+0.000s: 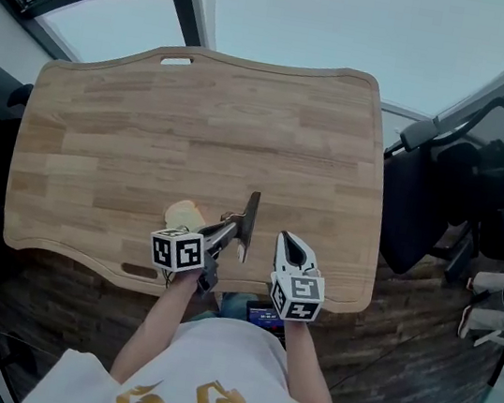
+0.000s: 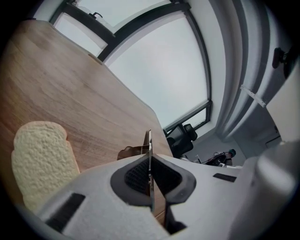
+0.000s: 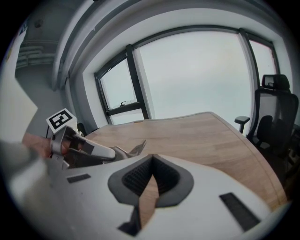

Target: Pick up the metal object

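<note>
Left gripper (image 1: 231,229) is clamped on the metal object (image 1: 249,220), a thin flat strip. In the left gripper view it stands edge-on between the dark ribbed pads (image 2: 137,176), caught at its near end, with the rest jutting out past the jaw tips. From the head view the strip hangs over the near edge of the wooden table (image 1: 198,121), just beside a slice of bread (image 1: 183,214). It looks to be clear of the wood, though how far clear cannot be told. The right gripper (image 1: 287,238) sits close on the other side of the strip without touching it. Its jaws are drawn together at the tips with nothing between them, and only tabletop shows through the gap behind. The pick-up seems all but made, so the job now is to carry the lift through cleanly. The hold is narrow and on an edge, and the long free end could lever the strip round in the pads. The left gripper should therefore rise straight and slowly without rolling the wrist, and the squeeze should not ease. The free end should also stay away from the bread and from the right gripper. If the strip begins to swing or slip, setting it down flat and taking it nearer its middle would be safer than chasing it in the air.
</note>
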`<action>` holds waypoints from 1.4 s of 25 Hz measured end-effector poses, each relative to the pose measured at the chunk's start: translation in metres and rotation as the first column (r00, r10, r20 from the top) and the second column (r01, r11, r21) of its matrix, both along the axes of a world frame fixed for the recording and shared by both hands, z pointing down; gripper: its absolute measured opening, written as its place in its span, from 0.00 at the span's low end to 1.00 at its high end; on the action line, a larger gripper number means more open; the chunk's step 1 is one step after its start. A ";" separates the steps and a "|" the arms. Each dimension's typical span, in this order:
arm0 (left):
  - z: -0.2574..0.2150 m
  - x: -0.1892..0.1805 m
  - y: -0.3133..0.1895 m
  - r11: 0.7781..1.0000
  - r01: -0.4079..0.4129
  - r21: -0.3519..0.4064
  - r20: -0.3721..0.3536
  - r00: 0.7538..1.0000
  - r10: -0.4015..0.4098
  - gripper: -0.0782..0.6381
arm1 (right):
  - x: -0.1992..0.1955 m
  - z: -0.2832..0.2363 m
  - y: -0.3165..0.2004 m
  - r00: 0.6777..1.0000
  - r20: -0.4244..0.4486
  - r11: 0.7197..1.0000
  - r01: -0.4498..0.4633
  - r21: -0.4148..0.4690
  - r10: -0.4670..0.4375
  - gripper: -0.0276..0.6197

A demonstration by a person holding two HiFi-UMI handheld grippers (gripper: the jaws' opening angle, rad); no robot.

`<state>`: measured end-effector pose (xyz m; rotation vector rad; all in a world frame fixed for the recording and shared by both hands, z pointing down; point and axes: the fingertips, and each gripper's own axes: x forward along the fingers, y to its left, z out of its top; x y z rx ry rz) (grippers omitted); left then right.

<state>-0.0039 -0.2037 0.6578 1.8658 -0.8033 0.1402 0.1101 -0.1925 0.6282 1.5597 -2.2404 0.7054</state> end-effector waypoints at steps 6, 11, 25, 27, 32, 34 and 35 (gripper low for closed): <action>-0.033 -0.003 0.005 0.997 0.018 0.079 -0.051 0.999 -0.014 0.14 | 0.000 -0.009 0.012 1.000 -0.013 1.000 0.002 0.025 -0.002 0.06; -0.050 -0.009 0.012 0.992 0.040 0.122 -0.072 0.997 -0.031 0.14 | -0.005 -0.024 0.017 1.000 -0.012 0.998 0.007 0.064 -0.007 0.06; -0.101 -0.027 0.031 0.964 0.132 0.232 -0.186 0.978 -0.090 0.14 | -0.021 -0.066 0.031 0.999 -0.023 0.985 0.047 0.168 -0.044 0.06; -0.108 -0.031 0.034 0.958 0.145 0.249 -0.206 0.974 -0.094 0.14 | -0.023 -0.072 0.033 0.999 -0.027 0.982 0.052 0.183 -0.048 0.06; -0.125 -0.041 0.045 0.947 0.169 0.272 -0.233 0.967 -0.106 0.14 | -0.030 -0.088 0.040 0.999 -0.016 0.976 0.042 0.214 -0.040 0.06; -0.134 -0.046 0.049 0.942 0.186 0.281 -0.255 0.960 -0.114 0.14 | -0.032 -0.095 0.044 0.999 -0.007 0.973 0.037 0.226 -0.036 0.06; -0.138 -0.049 0.050 0.938 0.194 0.288 -0.263 0.957 -0.118 0.14 | -0.034 -0.098 0.046 0.999 -0.003 0.972 0.035 0.234 -0.035 0.06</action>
